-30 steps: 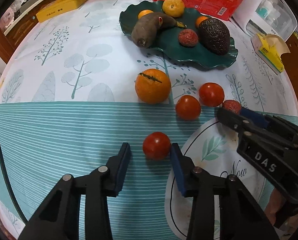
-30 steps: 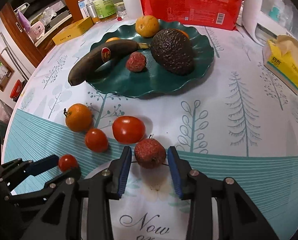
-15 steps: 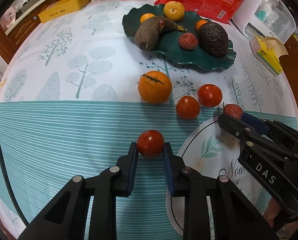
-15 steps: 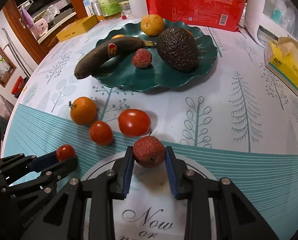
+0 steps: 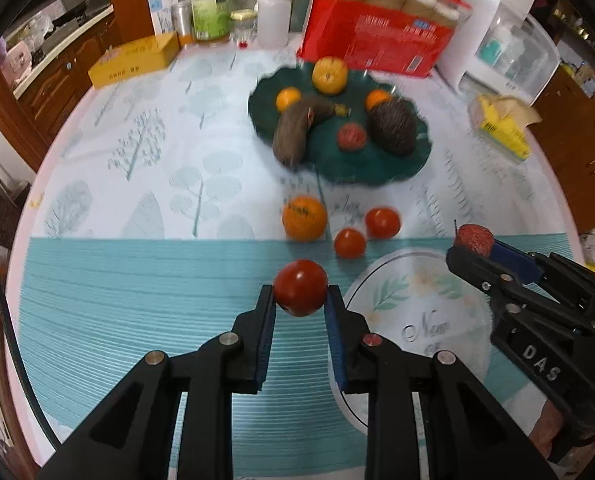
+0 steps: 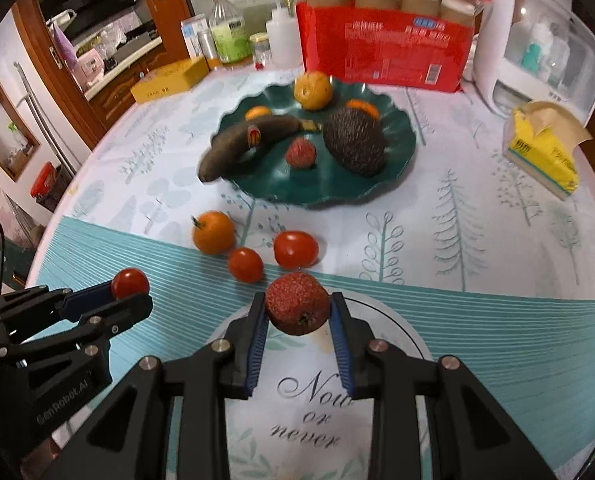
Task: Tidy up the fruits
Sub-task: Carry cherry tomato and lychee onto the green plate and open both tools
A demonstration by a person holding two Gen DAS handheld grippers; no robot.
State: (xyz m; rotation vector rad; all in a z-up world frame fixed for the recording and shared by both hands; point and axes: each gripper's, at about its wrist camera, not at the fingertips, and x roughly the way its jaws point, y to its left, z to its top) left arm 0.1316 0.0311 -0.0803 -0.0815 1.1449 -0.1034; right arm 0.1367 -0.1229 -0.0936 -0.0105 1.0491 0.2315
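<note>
At the far left, the left gripper (image 5: 300, 307) has its jaws pressed against both sides of a small red tomato (image 5: 300, 288), which sits between the fingertips above the striped teal part of the tablecloth (image 5: 137, 280). Ahead of it on the cloth lie an orange (image 5: 304, 218) and two loose tomatoes (image 5: 350, 243) (image 5: 382, 222), directly between the grippers and the dark green plate (image 6: 397, 152). That plate carries a browned banana (image 6: 245, 142), a lychee (image 6: 300, 153), an avocado (image 6: 355, 141) and small citrus fruits. To the right, the right gripper (image 6: 297, 322) is clamped on a rough red lychee (image 6: 297, 303). A red carton (image 6: 385, 46) stands behind the plate, and a yellow tissue pack (image 6: 545, 152) lies at far right.
</note>
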